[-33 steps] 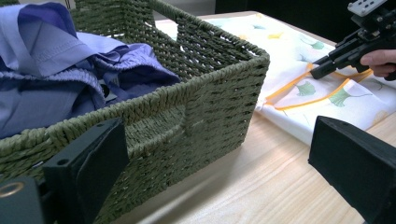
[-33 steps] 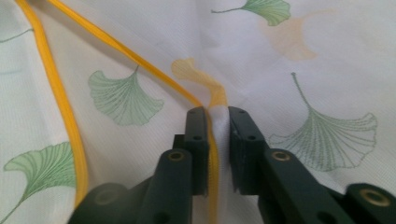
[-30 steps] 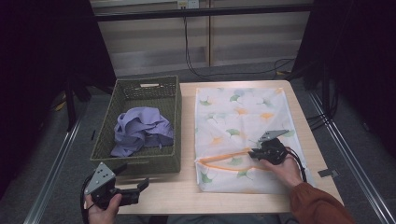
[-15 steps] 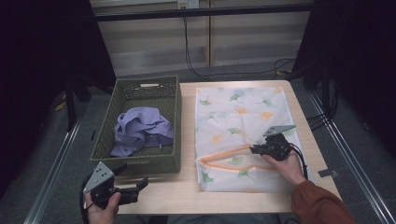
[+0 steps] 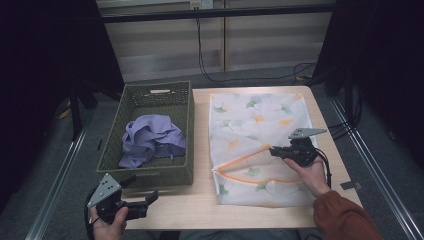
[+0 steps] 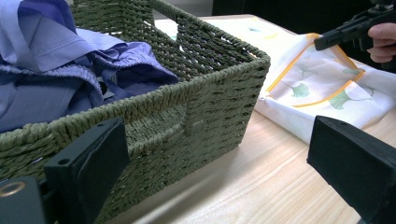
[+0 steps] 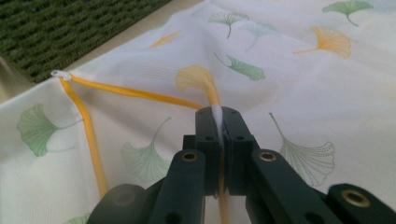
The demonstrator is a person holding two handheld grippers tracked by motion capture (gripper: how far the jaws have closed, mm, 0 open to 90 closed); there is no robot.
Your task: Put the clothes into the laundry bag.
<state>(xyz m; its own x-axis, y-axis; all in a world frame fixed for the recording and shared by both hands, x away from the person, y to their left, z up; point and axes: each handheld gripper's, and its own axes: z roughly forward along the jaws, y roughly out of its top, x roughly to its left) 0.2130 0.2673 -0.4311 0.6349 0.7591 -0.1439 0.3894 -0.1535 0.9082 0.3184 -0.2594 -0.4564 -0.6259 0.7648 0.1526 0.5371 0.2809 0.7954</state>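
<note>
The right hand-held gripper [image 5: 274, 150] had its jaws closed on the orange-trimmed edge of the white laundry bag [image 5: 260, 120], a fold of the fabric pinched between its pads [image 7: 208, 135]; the jaws had just been closing on it. The bag, printed with ginkgo leaves, lay flat over the right half of the table [image 5: 200, 210], its opening lifted slightly where the grip held it. The left hand-held gripper [image 5: 147, 200] sat at the table's near left corner, jaws spread wide and empty, facing the green woven basket [image 5: 185, 165]. A crumpled lavender garment [image 5: 150, 137], probably a shirt, lay in the basket along the table's left edge.
</note>
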